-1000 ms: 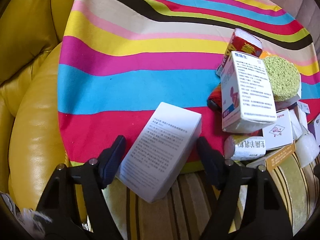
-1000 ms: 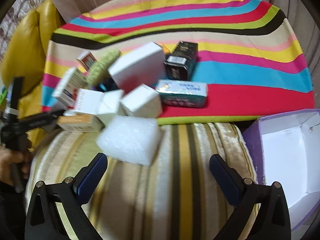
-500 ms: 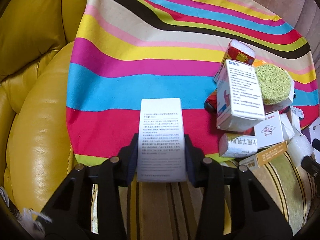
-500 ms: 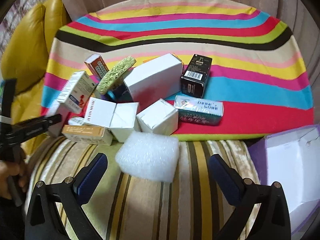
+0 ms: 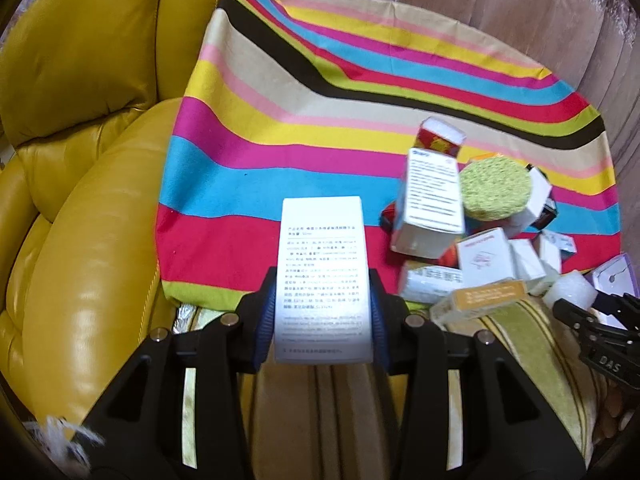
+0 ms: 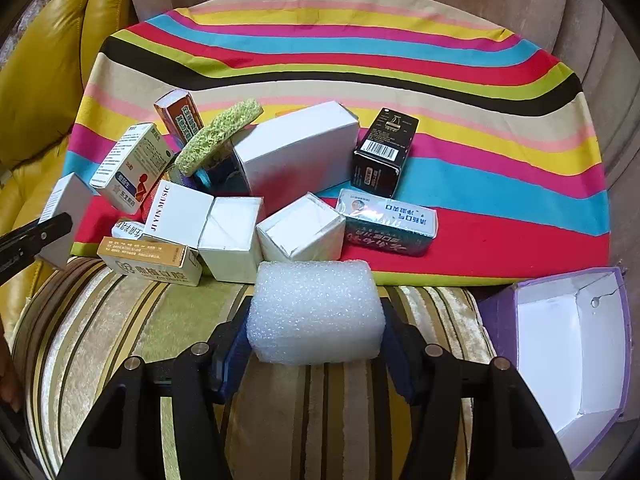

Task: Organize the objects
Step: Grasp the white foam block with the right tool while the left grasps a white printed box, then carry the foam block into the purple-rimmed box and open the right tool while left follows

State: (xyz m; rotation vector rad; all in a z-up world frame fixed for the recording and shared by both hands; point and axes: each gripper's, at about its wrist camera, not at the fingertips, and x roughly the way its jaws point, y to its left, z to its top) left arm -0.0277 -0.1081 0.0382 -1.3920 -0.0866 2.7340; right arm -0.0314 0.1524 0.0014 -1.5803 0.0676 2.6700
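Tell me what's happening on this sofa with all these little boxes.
A person is sorting a heap of small boxes lying on a striped cloth. The left tool is clamped on a white printed box. The right tool has just been closing around a white foam block. An open purple box stands empty at the right.

The left tool [image 5: 322, 316], whose jaws stood wide on either side of the tilted white printed box [image 5: 322, 276] a second ago, now clamps that box squarely between its pads and carries it off the cushion, upright in the view. The right tool [image 6: 314, 346] has just been closing from full spread and now its pads meet both ends of the white foam block [image 6: 314, 312].
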